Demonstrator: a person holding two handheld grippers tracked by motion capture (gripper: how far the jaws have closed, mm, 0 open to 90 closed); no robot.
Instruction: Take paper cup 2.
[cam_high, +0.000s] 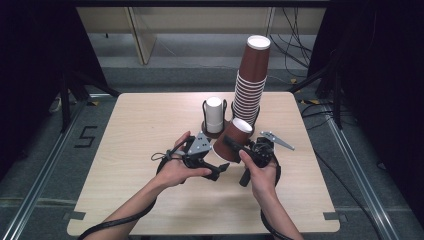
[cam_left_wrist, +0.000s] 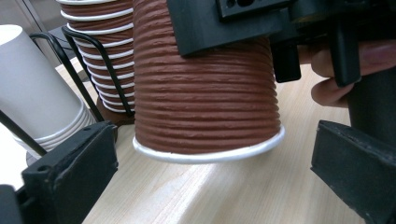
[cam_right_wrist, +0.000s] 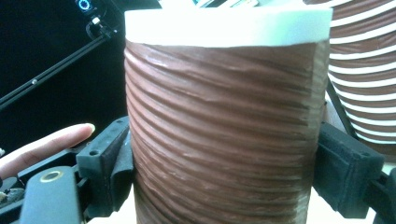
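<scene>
Jaws of the right gripper (cam_high: 234, 146) pinch an upturned brown cup (cam_high: 231, 139) off the stack (cam_high: 249, 92), the left gripper (cam_high: 220, 169) spread wide, its placement still ahead.

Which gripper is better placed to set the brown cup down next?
Right. The right gripper has its jaws clamped on the brown cup, held upside down just above the table. The left gripper stands open beside the cup, gripping nothing.
</scene>
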